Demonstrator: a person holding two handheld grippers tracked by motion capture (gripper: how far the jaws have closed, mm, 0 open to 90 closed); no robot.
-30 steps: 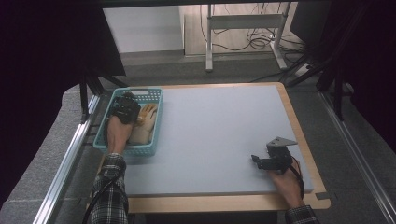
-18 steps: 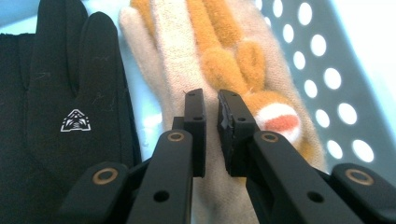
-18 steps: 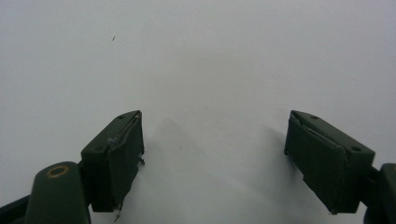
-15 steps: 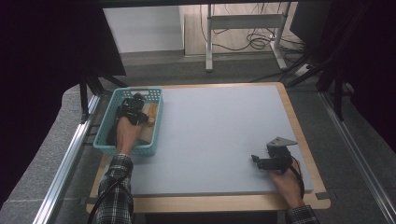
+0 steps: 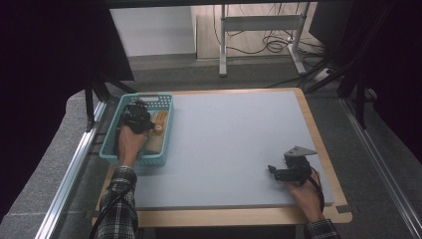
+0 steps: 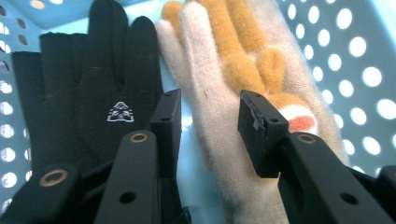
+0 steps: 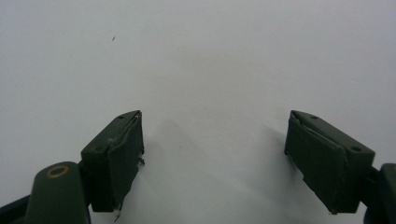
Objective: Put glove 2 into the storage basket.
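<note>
Down inside the light blue perforated plastic basket (image 5: pixel 164 102), the left gripper (image 6: pixel 210 126) has just been parting its jaws; they stand a little way apart over a cream woolly glove with orange fingers (image 6: pixel 219 84), and I can't see the pads pressing on it, so nothing is gripped. Just beside that glove, on its left in the left gripper view, lies a black knit glove with a small white emblem (image 6: pixel 93 93), flat on the basket floor. From above, the basket sits at the left edge of the pale grey table mat (image 5: pixel 234 144). Over at the near right corner, the right gripper (image 5: pixel 272 171) rests low on the mat, jaws wide apart and holding nothing.
</note>
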